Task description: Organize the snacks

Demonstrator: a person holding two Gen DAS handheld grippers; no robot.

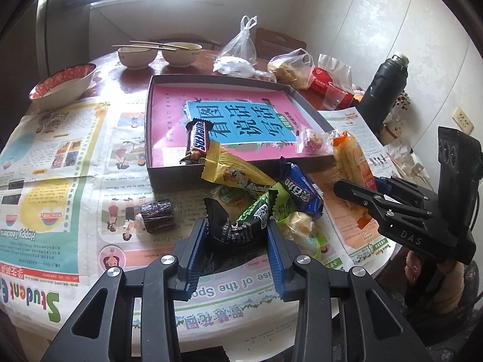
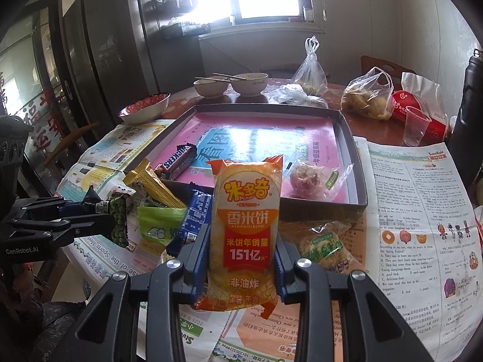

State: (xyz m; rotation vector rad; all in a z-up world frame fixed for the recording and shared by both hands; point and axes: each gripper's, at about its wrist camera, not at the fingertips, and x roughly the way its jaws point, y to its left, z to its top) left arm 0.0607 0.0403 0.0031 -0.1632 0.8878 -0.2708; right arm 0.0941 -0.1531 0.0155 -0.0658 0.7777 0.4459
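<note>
My left gripper is shut on a black-and-green pea snack packet, held just above the pile of snacks on the newspaper. My right gripper is shut on an upright orange rice-cracker packet, in front of the shallow cardboard box. The box holds a pink book, a Snickers bar at its front left and a clear-wrapped pink sweet at its front right. In front of the box lie a yellow packet, a blue packet and a light green packet.
A dark brown wrapped sweet lies alone left of the pile. Behind the box stand three bowls with chopsticks, plastic bags, a clear cup and a black flask. Newspaper covers the round table, whose edge is near.
</note>
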